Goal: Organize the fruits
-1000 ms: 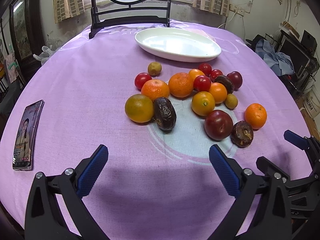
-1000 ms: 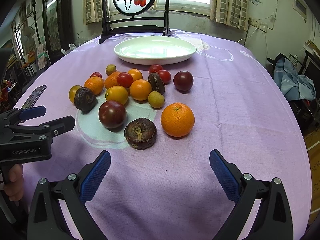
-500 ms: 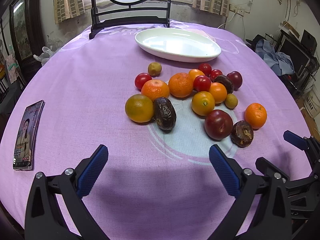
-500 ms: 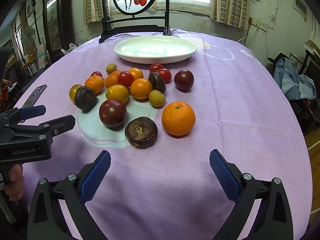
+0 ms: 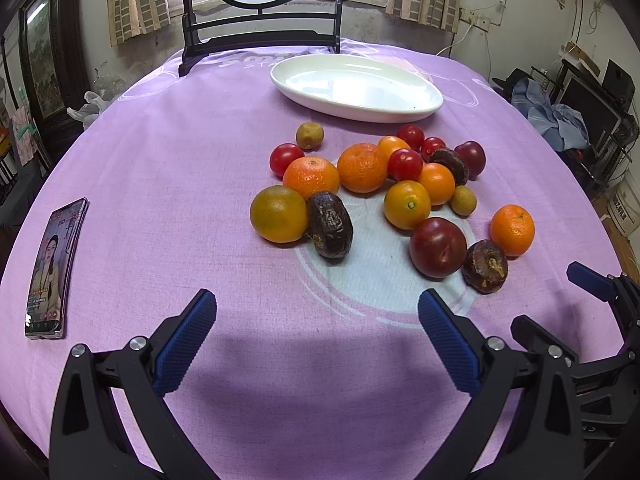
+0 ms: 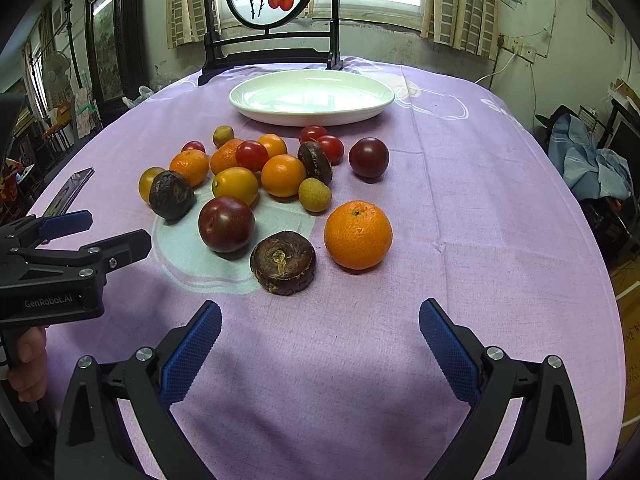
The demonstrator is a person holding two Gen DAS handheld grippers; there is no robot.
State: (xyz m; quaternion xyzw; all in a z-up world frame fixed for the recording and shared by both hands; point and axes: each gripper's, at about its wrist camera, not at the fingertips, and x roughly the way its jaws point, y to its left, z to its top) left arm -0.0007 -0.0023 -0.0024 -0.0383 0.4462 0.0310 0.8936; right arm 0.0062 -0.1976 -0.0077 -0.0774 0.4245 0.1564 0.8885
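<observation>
Several fruits lie clustered on the purple tablecloth (image 5: 160, 168): oranges, red tomatoes, dark plums, wrinkled passion fruits and small green ones. An empty white oval plate (image 5: 356, 88) sits behind them; it also shows in the right wrist view (image 6: 312, 98). My left gripper (image 5: 316, 332) is open and empty, short of a passion fruit (image 5: 330, 225) and a yellow-green orange (image 5: 279, 214). My right gripper (image 6: 320, 336) is open and empty, just short of a passion fruit (image 6: 283, 262) and an orange (image 6: 358, 234). A dark plum (image 6: 226, 224) lies to their left.
A phone (image 5: 54, 266) lies on the left side of the table. A dark wooden screen stand (image 5: 260, 28) stands behind the plate. The left gripper shows in the right wrist view (image 6: 80, 240). Clothes and clutter (image 6: 592, 160) lie beyond the table's right edge.
My right gripper has edged slightly forward toward the fruits. The left gripper has stayed still. Both remain open.
</observation>
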